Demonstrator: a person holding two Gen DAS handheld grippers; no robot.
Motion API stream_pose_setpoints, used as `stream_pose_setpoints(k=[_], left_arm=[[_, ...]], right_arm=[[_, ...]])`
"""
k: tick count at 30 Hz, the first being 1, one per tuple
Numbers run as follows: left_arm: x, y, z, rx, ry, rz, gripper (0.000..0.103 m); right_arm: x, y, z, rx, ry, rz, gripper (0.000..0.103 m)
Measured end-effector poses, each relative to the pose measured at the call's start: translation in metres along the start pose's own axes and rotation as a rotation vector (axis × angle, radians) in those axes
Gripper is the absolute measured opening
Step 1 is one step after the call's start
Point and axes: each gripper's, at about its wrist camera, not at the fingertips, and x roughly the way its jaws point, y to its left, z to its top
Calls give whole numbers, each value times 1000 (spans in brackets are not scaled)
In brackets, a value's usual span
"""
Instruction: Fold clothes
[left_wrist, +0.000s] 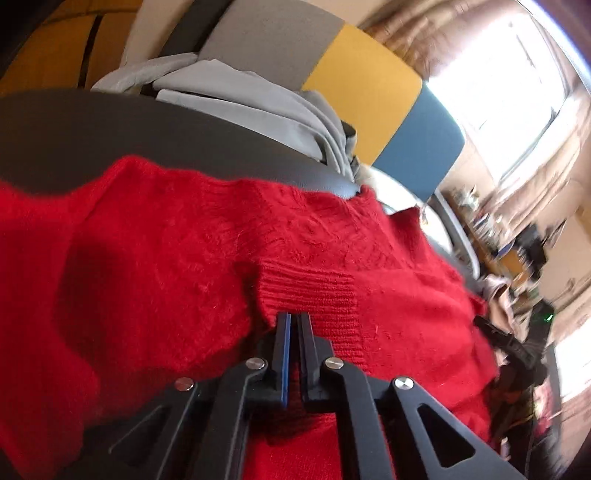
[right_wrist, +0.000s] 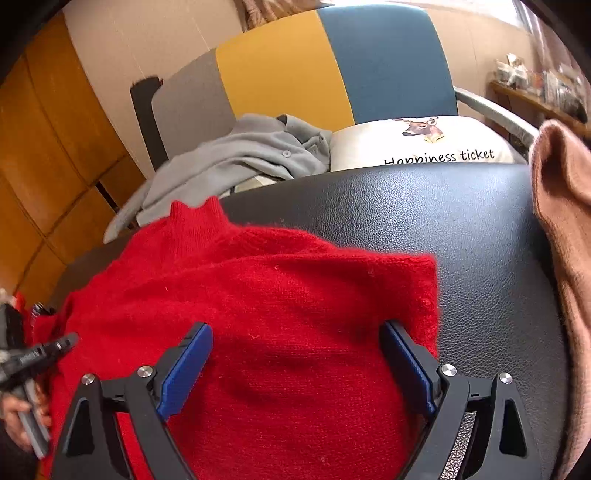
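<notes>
Left wrist view: left tool at lower centre, fingers pressed together on the ribbed cuff of the red sweater, a thin strip of knit pinched between the pads. Sweater spread across the middle and lower frame over a black leather-textured surface visible above it. Folded grey garments at upper centre, against a grey, yellow and blue chair back. Bright window at upper right. Right wrist view: right tool at lower centre, fingers spread wide, blue pads on either side of the sweater body, not closed on it. Red sweater at lower left and centre on the black surface, collar toward upper left. Grey garment and white printed cushion behind the surface, on the chair. Tan knit garment at the right edge. Left tool at the left edge, touching the sweater's edge.
</notes>
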Motion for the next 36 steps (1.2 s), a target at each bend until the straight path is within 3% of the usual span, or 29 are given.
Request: stream_pose_setpoints(k=[3,4,6,11,16,20,22,27,32,36], left_arm=[[-9,-6,-5,40,26,37,5],[-14,-8,-5,42,22,37,7],[-24,-16,-3,62,-1,15,15],[-7,-34,2,124,9,-4,17],[13,-51,8,188,26,-20,17],[30,-64,12,239,41,-32,17],[31,-61,11,232,30,-47,16],[29,-52,13,163,29,-84,15],[23,-63,40,225,15,-66,26],[33,-70,78,259,24,-67,34]], right_arm=[[6,13,-1,-87,37,-67,96],[8,17,-2,-107,48,-80,102],[11,23,-2,-146,67,-102,103],[4,34,9,-172,49,-82,92],[11,62,26,-235,12,-71,92],[29,75,25,-277,55,-45,91],[41,75,17,-305,112,-42,92],[43,73,13,-329,92,-34,96],[36,71,31,-309,139,74,94],[30,75,60,-280,116,195,77]])
